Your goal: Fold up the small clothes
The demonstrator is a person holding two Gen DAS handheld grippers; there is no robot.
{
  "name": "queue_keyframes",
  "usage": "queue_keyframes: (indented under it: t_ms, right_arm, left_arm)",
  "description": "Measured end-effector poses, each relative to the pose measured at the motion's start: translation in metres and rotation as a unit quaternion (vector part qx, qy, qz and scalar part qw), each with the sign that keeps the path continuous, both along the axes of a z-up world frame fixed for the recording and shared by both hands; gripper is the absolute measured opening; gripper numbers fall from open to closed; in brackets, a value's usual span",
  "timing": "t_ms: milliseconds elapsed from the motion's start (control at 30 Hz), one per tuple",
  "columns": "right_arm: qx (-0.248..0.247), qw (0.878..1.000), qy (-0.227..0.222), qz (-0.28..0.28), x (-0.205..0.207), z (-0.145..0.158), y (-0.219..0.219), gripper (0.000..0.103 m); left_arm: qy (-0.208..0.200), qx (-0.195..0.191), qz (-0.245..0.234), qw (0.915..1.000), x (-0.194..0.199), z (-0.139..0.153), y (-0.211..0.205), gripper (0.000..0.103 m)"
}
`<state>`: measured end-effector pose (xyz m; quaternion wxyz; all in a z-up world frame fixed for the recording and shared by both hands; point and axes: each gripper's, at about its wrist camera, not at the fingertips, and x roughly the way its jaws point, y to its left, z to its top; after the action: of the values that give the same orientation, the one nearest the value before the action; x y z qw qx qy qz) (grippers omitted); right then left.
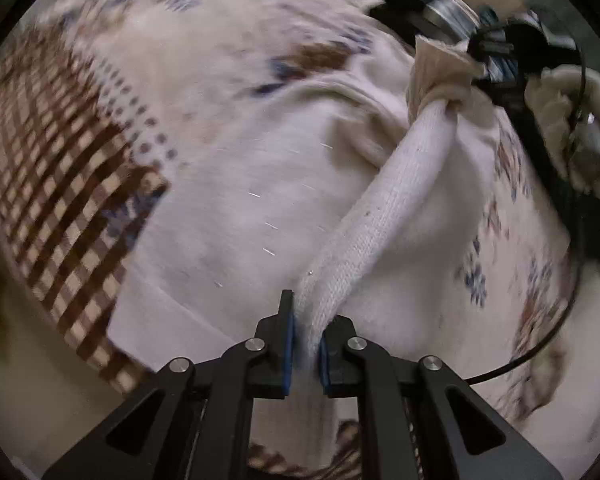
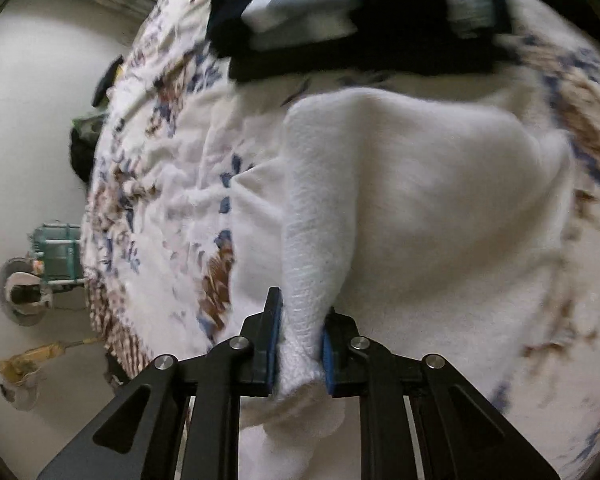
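Note:
A small white knitted garment (image 1: 380, 216) is stretched between my two grippers above a patterned blanket (image 1: 204, 92). My left gripper (image 1: 306, 340) is shut on one end of its rolled edge. In the left wrist view the far end is bunched in my right gripper (image 1: 480, 60), held by a gloved hand. In the right wrist view my right gripper (image 2: 300, 344) is shut on the white garment (image 2: 420, 184), which hangs slack over the blanket (image 2: 160, 184).
A folded dark and light-blue striped garment (image 2: 340, 12) lies on the blanket beyond the white one. The blanket has a brown checked border (image 1: 52, 184). Beyond the blanket's edge is pale floor (image 2: 32, 120) with small items, a teal object (image 2: 58, 252) among them.

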<state>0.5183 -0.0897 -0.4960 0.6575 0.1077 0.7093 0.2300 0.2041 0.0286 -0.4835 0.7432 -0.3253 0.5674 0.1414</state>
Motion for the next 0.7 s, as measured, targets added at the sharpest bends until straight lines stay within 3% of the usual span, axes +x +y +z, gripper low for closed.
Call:
queue_keyframes:
  t_ms: [133,233,300,333,400,467,533,633,667,700]
  right_arm:
    - [-0.035,0.999,0.010,-0.006,-0.002,-0.034,0.058,0.019]
    - [-0.034,0.999,0.039,-0.009,-0.005,-0.046,0.079,0.036]
    - [0.008,0.999,0.043,0.001,-0.010,-0.034,0.086,0.063]
    - [0.023,0.999,0.040,0.007,-0.013,-0.028,0.086,0.065]
    - [0.040,0.999,0.022,0.026,-0.023,-0.004,0.077,0.065]
    - [0.031,0.999,0.007,0.036,-0.040,0.012,0.063,0.065]
    - [0.008,0.999,0.006,0.045,-0.069,0.022,0.034,0.065]
    - [-0.046,0.997,0.047,0.046,-0.131,0.012,-0.017,0.065]
    - [-0.071,0.994,0.066,0.046,-0.157,0.003,-0.034,0.065]
    - [-0.081,0.992,0.090,0.045,-0.184,-0.006,-0.050,0.065]
  left_arm:
    - [0.004,-0.074,0.037,0.9966,-0.012,-0.039,0.053,0.009]
    - [-0.014,-0.158,0.072,0.9847,-0.024,-0.059,0.081,0.015]
    - [-0.026,-0.188,0.087,0.9779,-0.034,-0.061,0.095,0.022]
    - [-0.035,-0.194,0.089,0.9762,-0.039,-0.058,0.101,0.026]
    - [-0.041,-0.196,0.084,0.9762,-0.045,-0.052,0.105,0.046]
    - [-0.042,-0.198,0.068,0.9769,-0.049,-0.047,0.102,0.057]
    - [-0.029,-0.191,0.042,0.9802,-0.046,-0.048,0.095,0.057]
    - [0.020,-0.141,-0.022,0.9896,-0.038,-0.057,0.081,0.057]
    - [0.024,-0.122,-0.038,0.9915,-0.035,-0.056,0.074,0.055]
    - [0.021,-0.110,-0.046,0.9926,-0.034,-0.054,0.070,0.043]
